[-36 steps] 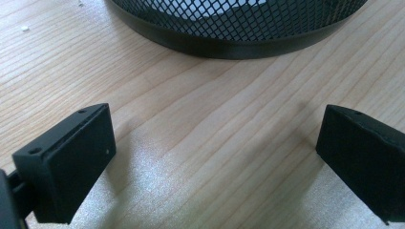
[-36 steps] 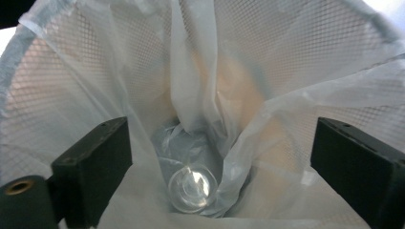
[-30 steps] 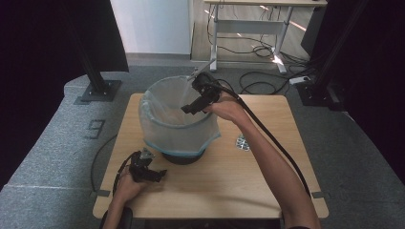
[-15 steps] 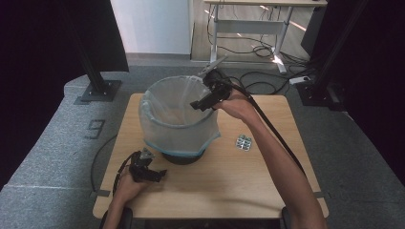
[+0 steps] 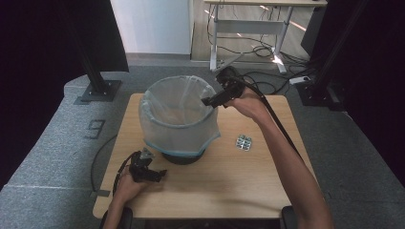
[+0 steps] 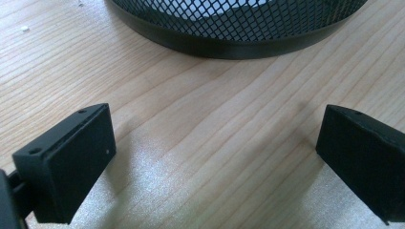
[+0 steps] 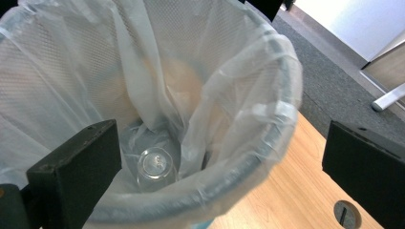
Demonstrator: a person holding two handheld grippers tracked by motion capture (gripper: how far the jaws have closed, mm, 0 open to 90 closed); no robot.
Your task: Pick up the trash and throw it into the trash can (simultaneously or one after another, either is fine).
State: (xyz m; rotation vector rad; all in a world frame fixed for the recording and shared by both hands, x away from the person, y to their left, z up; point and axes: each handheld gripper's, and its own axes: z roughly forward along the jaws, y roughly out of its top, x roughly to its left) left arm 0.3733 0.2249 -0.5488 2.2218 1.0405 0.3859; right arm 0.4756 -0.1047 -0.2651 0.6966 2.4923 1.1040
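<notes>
A black mesh bin [image 5: 177,119] lined with a translucent plastic bag stands in the middle of the wooden table [image 5: 248,181]. My right gripper [image 5: 208,101] hovers at the bin's right rim, open and holding nothing. In the right gripper view its jaws [image 7: 219,143] look down into the bag [image 7: 157,71], where a clear plastic cup [image 7: 155,167] lies at the bottom. My left gripper [image 5: 160,174] rests on the table just in front of the bin's left side. It stands open [image 6: 215,143] over bare wood, facing the bin's black base [image 6: 229,33].
A small blister pack [image 5: 243,142] lies on the table right of the bin. A round cable hole [image 7: 345,212] sits in the tabletop near the bin. Black stands [image 5: 98,86] and a desk with cables [image 5: 258,43] are on the floor beyond the table.
My right gripper has drawn back from over the bin's opening to its right rim, away from the person. The left gripper has stayed put.
</notes>
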